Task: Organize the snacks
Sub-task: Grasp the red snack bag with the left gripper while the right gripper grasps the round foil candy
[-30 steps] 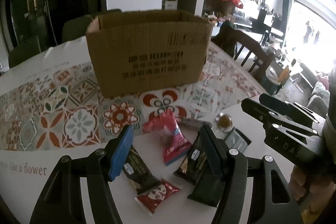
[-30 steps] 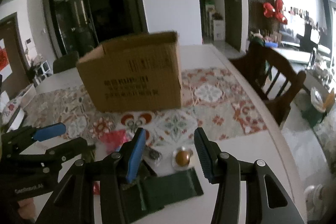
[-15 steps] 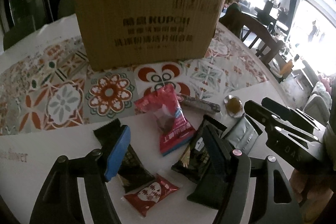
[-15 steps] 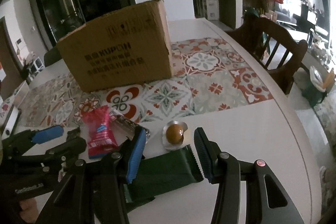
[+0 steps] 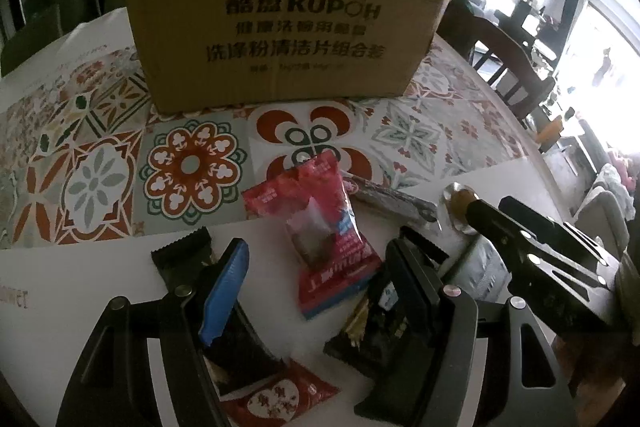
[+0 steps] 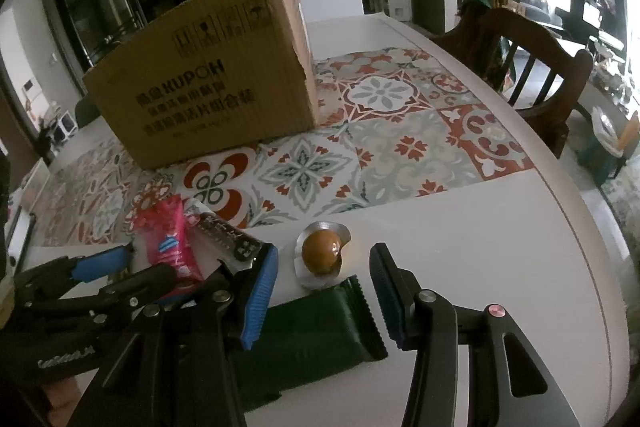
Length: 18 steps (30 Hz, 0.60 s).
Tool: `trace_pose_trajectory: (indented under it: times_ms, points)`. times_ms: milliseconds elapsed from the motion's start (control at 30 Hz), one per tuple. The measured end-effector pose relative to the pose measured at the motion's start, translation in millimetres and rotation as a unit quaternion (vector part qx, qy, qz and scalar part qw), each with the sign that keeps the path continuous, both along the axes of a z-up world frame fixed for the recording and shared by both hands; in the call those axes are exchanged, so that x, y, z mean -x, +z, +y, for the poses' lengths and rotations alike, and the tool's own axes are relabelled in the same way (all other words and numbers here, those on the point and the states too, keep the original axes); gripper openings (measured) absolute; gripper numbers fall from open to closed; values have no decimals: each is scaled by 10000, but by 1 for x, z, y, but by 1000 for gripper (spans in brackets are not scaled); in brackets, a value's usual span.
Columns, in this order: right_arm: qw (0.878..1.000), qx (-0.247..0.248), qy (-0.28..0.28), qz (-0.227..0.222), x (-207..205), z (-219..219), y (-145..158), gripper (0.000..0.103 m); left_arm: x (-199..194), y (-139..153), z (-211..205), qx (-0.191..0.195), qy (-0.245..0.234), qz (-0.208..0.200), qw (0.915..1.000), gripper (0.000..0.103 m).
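Two grippers, jaws apart over snacks
We hold left gripper above the red packet; right gripper straddles the green packet.

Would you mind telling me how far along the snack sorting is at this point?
Nothing looks sorted yet. The snacks lie loose on the table in front of the cardboard box: the red packet, the sealed egg, the dark green pouch, and others. The left gripper is open over the red packet; the right gripper is open over the green pouch. Neither holds anything, so every pick remains.
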State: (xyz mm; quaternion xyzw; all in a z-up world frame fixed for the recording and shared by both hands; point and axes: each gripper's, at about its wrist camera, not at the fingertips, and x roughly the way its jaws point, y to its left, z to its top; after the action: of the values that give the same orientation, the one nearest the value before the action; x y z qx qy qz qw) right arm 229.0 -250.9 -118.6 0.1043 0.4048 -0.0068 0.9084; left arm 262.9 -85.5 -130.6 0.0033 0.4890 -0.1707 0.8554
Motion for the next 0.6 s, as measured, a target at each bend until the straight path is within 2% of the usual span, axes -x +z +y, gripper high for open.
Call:
trace_pose_trajectory:
  times_ms: [367,433,533,600]
  points:
    - [10000,19,-41,23,-9,-1,-8,47,-9,-4,-2,83,58,81,9999,69]
    - [10000,34,-30,53,-10,-1,-10,41,-10,-6,-3,98,45,96,9999,69]
    - [10000,34,25,82,-11,1,-12,39,-12,-8,-3,115,34,93,9999,66]
    - [9999,69,46,83,-11,2,-13,32,-13,-10,-3,105,48,122,9999,63]
